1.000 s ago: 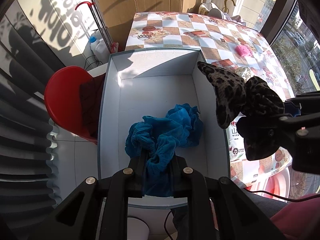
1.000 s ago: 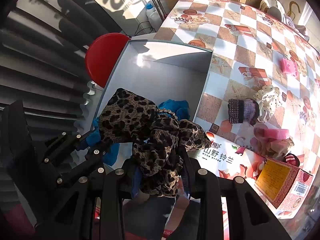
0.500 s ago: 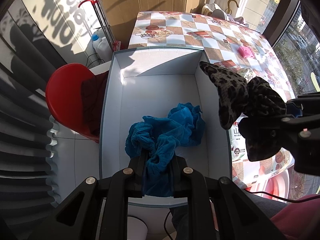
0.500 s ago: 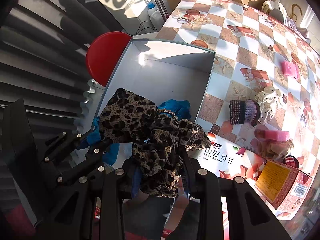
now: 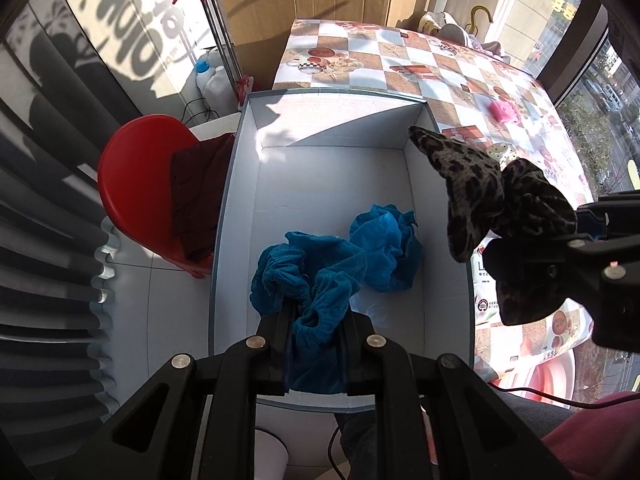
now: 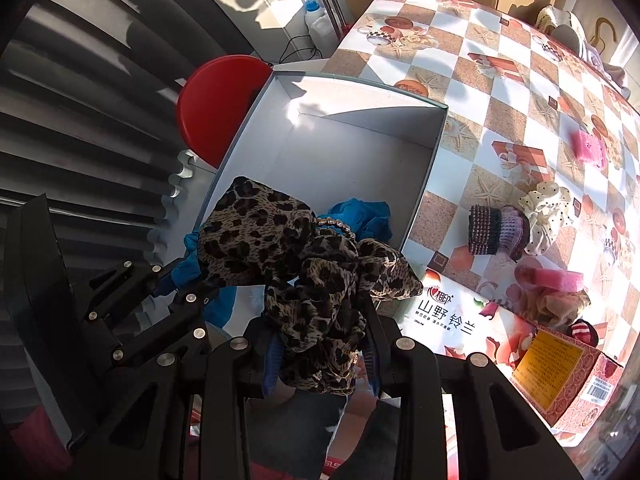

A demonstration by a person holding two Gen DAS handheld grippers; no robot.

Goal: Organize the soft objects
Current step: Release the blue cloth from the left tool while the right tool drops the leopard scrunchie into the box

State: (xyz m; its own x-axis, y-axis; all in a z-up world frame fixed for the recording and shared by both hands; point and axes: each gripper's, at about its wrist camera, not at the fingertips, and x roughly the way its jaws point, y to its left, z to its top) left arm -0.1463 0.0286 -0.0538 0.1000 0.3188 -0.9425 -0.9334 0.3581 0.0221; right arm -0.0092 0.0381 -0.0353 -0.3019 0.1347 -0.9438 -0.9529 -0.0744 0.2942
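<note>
My left gripper (image 5: pixel 314 320) is shut on a blue fabric scrunchie (image 5: pixel 316 276) and holds it over the near end of a white open box (image 5: pixel 332 184). A second blue bundle (image 5: pixel 386 252) lies on the box floor. My right gripper (image 6: pixel 320 344) is shut on a leopard-print scrunchie (image 6: pixel 296 264), held above the box's right wall; it also shows in the left wrist view (image 5: pixel 496 208). Both grippers are close together at the box's near end.
A checkered table (image 6: pixel 516 92) holds a pink item (image 6: pixel 588 148), a cream dotted scrunchie (image 6: pixel 548 208), a knitted purple band (image 6: pixel 496 232), pink and tan soft items (image 6: pixel 556 288) and a red carton (image 6: pixel 560 376). A red chair (image 5: pixel 136 184) with dark cloth stands left of the box.
The left gripper has lifted and drawn back slightly with the blue scrunchie, stretching it off the second bundle. The right gripper holds the leopard scrunchie almost still.
</note>
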